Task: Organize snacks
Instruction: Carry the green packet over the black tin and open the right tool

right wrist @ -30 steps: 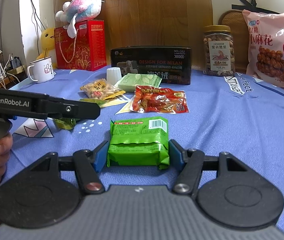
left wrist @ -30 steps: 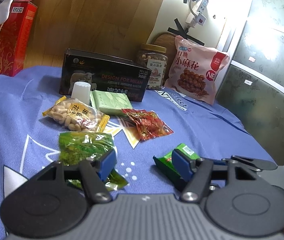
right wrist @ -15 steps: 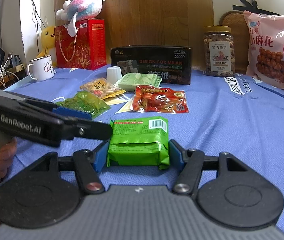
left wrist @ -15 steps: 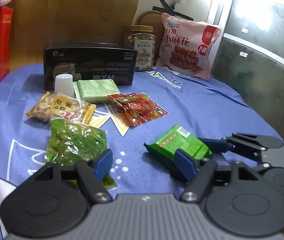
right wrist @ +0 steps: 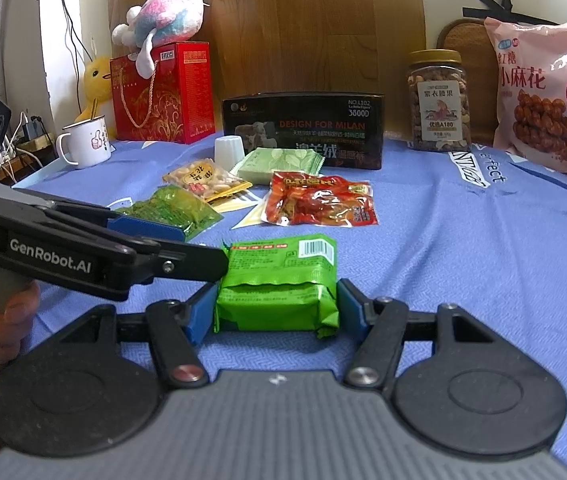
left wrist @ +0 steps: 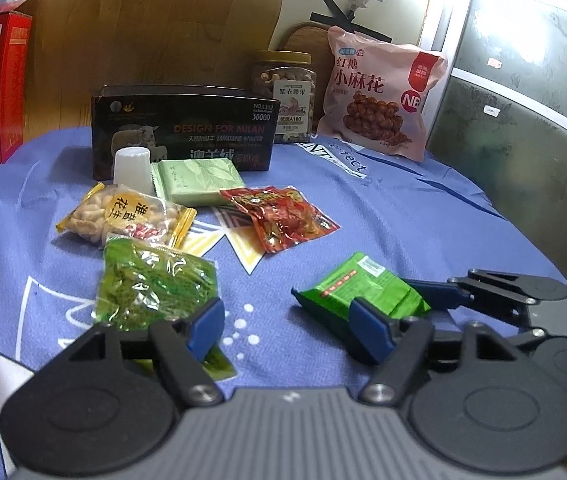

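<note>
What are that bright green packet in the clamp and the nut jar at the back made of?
The bright green packet, between the right hand-held gripper's fingers, looks like glossy plastic film: it shines, creases, and has a crimped seam. The nut jar looks like clear plastic, since the nuts show through, though it might be glass; its gold lid has a metallic sheen, material uncertain.
</note>
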